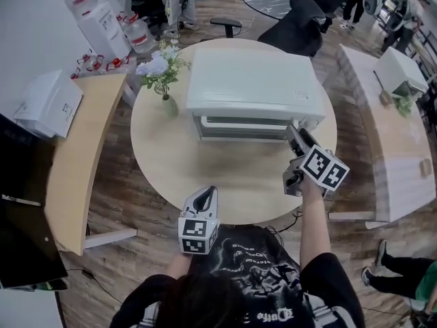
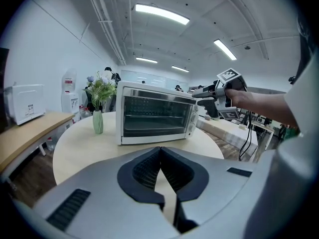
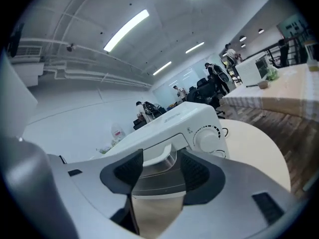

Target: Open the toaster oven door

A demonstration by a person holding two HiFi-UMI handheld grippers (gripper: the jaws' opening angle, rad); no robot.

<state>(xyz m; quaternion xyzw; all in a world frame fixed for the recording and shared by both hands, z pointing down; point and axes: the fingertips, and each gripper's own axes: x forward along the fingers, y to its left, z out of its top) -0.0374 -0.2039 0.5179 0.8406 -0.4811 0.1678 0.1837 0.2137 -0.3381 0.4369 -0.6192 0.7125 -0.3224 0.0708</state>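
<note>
Before clamping, holds empty right hand-held gripper agape at handle of white boxy toaster oven; next: close, pull down. Left hand-held gripper pinched together, idle.

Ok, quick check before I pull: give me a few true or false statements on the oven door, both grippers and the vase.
1. The toaster oven door is shut. True.
2. The right gripper has its jaws together. False: they are apart, with the door handle in line between them.
3. The left gripper holds the vase. False: it hangs over the near edge of the table, jaws together, empty.
4. The vase stands on the table left of the oven. True.
</note>
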